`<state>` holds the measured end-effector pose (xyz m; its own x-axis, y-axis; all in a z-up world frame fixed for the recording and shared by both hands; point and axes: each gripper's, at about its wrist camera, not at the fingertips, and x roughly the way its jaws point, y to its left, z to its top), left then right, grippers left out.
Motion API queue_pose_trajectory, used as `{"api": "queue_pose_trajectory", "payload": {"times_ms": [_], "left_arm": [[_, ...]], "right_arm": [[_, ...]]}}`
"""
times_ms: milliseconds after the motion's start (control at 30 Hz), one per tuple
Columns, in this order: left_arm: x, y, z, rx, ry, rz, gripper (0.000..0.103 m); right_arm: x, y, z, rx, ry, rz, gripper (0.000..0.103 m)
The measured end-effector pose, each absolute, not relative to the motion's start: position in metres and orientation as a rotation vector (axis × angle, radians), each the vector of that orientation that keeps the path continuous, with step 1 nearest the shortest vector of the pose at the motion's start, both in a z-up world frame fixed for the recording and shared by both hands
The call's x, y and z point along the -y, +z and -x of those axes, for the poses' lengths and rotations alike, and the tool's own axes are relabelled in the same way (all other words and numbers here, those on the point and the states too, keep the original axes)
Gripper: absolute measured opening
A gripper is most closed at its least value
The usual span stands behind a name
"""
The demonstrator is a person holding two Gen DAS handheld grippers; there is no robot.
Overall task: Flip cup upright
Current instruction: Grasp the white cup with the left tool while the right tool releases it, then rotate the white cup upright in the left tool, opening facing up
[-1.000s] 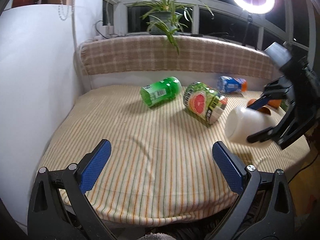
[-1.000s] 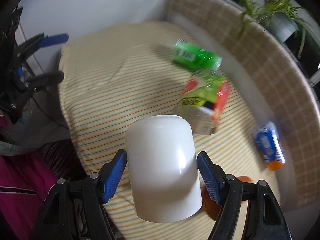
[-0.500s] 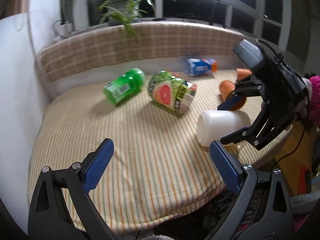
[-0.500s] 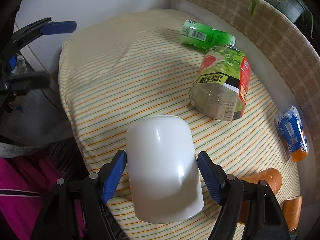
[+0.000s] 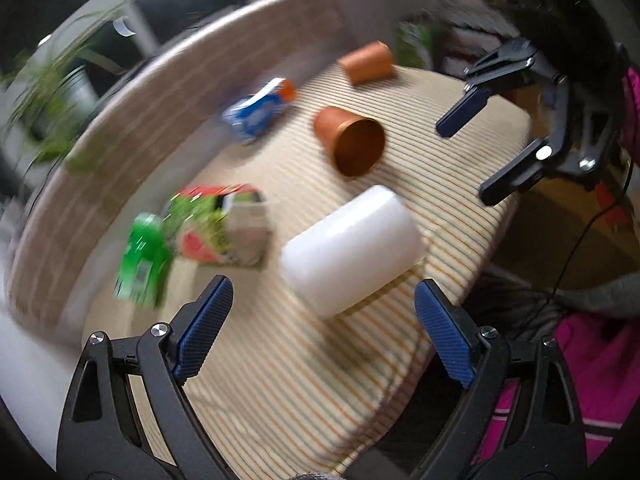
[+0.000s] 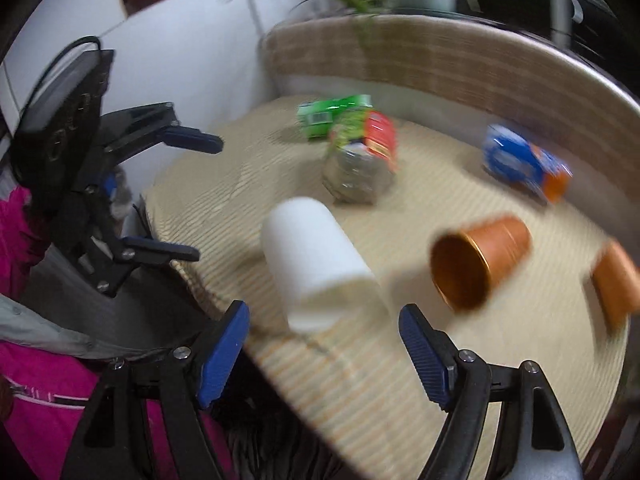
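A: Left wrist view: the white cup is seen lying on its side on the striped worktop, near the front edge, ahead of the left gripper. The blue pads of that gripper are spread wide apart and nothing is held between them.

B: And in the right wrist view?

A: The same cup is shown on its side, its open end turned toward the right gripper, whose fingers are likewise parted with nothing gripped. The cup is touched by neither gripper.

B: What else is seen on the worktop?

A: An orange cup is lying on its side just beyond the white one, mouth facing the camera; a second orange cup is placed farther back. A blue packet, a green bottle and a red-and-green can are also lying there, blurred. The bottle and can are seen close together; whether they touch cannot be told.
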<state>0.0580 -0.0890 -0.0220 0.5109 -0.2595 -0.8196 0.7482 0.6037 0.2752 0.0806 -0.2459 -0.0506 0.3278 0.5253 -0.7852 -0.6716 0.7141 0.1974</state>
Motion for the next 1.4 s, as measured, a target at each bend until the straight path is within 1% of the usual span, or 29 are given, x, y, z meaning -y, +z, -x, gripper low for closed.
{"api": "queue_pose_trajectory", "payload": {"times_ms": [267,400,733,767,800,833,1100,1233,1400], "left_arm": [[0.134,-0.053,-0.068,-0.912,-0.777,-0.971,0.094],[0.146,-0.073,-0.069,-0.920,-0.789,-1.160,0.095],[0.166,-0.101,-0.079,-0.948,-0.836,-1.320,0.094],[0.167,-0.103,-0.080,-0.952,-0.836,-1.331,0.094],[0.167,-0.105,-0.081,-0.951,-0.834,-1.340,0.091],[0.167,-0.106,-0.082,-0.945,-0.829,-1.343,0.087],[0.166,-0.099,-0.091,-0.962,-0.841,-1.257,0.085],[0.159,-0.090,-0.100,-0.983,-0.825,-1.131,0.084],[0.143,-0.073,-0.109,-0.962,-0.778,-0.941,0.082]], "right_arm": [[0.297,-0.056,-0.058,-0.972,0.698,0.052,0.079],[0.312,-0.059,-0.059,-0.977,0.670,0.002,0.079],[0.330,-0.072,-0.071,-1.013,0.636,-0.080,0.079],[0.333,-0.074,-0.070,-1.013,0.635,-0.086,0.079],[0.335,-0.074,-0.070,-1.014,0.632,-0.093,0.079],[0.336,-0.074,-0.070,-1.013,0.627,-0.096,0.079],[0.342,-0.078,-0.072,-1.021,0.597,-0.118,0.079],[0.341,-0.078,-0.071,-1.021,0.597,-0.131,0.079],[0.336,-0.077,-0.070,-1.015,0.599,-0.133,0.079]]}}
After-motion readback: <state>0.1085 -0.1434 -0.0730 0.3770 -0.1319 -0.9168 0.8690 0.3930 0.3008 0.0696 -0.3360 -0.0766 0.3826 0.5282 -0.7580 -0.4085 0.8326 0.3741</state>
